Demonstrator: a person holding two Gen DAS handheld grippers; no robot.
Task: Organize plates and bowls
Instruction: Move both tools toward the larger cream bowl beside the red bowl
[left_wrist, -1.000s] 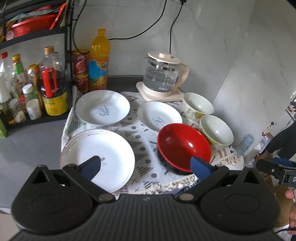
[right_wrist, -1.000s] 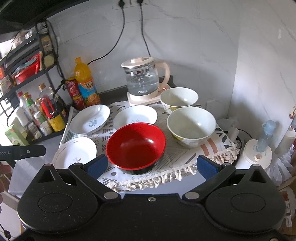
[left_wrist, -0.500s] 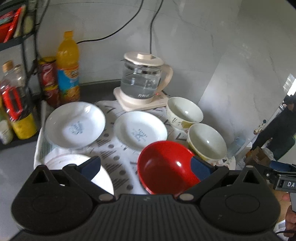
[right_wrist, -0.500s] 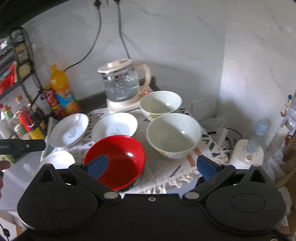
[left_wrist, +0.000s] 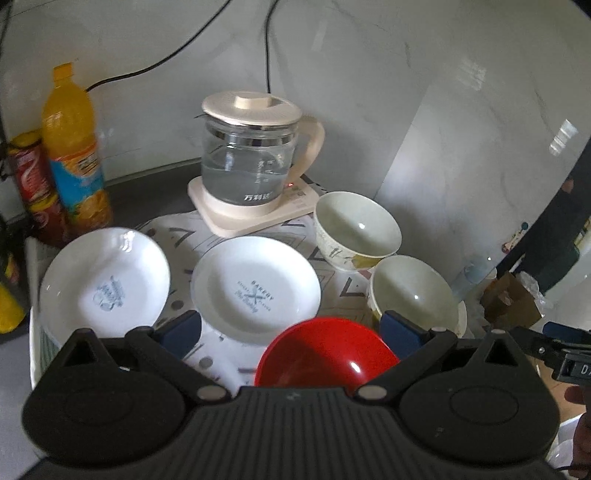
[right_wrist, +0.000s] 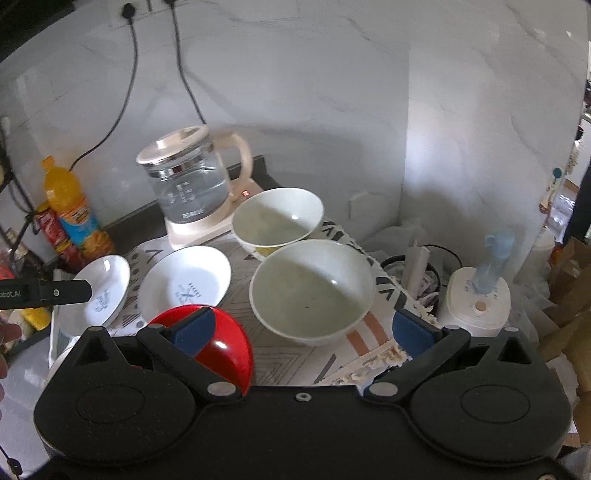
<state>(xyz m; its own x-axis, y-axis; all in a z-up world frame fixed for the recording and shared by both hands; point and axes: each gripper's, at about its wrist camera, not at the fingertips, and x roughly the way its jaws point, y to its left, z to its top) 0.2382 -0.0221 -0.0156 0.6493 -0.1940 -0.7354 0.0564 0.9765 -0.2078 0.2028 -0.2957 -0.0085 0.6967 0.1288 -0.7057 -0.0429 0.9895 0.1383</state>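
Observation:
On a patterned cloth lie two white plates, one at the left and one in the middle. A red bowl sits nearest, partly hidden by my left gripper, which is open above it. Two pale bowls stand at the right, a near one and a far one. My right gripper is open, with the near pale bowl between and beyond its fingertips. The red bowl shows behind its left finger.
A glass kettle on its base stands at the back against the marble wall. An orange drink bottle and red cans stand at the back left. A small white appliance and a bin sit right of the cloth.
Both grippers have moved forward and to the right over the cloth. The large front-left plate has left the left wrist view; the pale bowls have grown nearer in the right view.

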